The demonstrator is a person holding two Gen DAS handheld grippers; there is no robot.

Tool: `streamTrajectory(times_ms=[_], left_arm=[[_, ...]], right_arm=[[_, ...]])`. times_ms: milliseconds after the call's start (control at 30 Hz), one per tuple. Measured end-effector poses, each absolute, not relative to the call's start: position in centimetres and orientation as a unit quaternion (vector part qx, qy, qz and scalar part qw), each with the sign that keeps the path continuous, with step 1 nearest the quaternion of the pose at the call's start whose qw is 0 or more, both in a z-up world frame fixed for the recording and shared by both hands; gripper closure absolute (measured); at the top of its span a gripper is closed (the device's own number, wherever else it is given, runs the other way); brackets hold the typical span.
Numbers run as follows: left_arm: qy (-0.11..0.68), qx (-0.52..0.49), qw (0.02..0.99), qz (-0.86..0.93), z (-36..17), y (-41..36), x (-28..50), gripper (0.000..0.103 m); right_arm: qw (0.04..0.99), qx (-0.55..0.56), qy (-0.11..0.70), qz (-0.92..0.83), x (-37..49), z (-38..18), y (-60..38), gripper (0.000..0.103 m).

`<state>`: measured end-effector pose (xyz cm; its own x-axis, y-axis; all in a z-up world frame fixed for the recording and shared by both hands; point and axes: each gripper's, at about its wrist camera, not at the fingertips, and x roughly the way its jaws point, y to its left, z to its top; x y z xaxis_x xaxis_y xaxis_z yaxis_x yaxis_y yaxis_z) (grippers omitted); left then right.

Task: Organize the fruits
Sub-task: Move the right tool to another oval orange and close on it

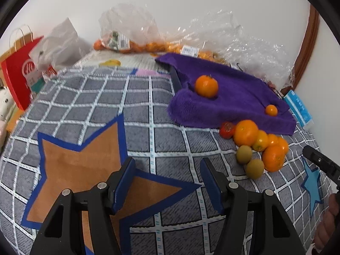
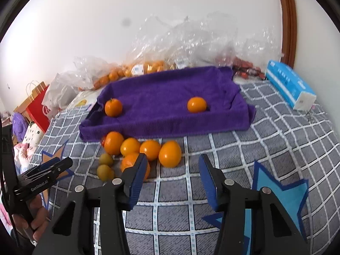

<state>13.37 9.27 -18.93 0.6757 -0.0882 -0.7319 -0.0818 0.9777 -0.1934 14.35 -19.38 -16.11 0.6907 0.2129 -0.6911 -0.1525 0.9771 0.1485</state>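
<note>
Right wrist view: a cluster of oranges (image 2: 148,148) lies on the grey checked bedspread (image 2: 265,140), just in front of a purple towel (image 2: 170,110) draped over a shallow tray; two small green kiwis (image 2: 105,165) sit at the cluster's left edge and a red fruit (image 2: 102,141) peeks out behind it. Two more oranges rest on the towel, well apart: one with a stem at the left (image 2: 113,107), one toward the right (image 2: 196,104). Right gripper (image 2: 172,163) hovers just short of the cluster, jaws partly open, nothing between them (left finger overlaps the nearest orange in view; contact cannot be told). Left gripper (image 1: 166,167) hangs over a brown star patch (image 1: 85,170), jaws about half open, empty. Clear plastic bags (image 2: 191,42) of fruit line the wall; a blue box (image 2: 286,82) lies at right.
</note>
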Motion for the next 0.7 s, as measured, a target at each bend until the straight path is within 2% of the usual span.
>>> streamTrajectory(times_ms=[300,700], left_arm=[[0.388,-0.172,0.905,-0.033,-19.2,11.1,12.8,0.046],[0.394,-0.144,0.907,-0.047,-19.2,10.1,12.9,0.047]], right_arm=[[0.912,0.035,0.396,0.1,15.4,-17.3,-18.9,0.055],[0.911,0.031,0.398,0.106,16.6,-18.3,-17.5,0.056]])
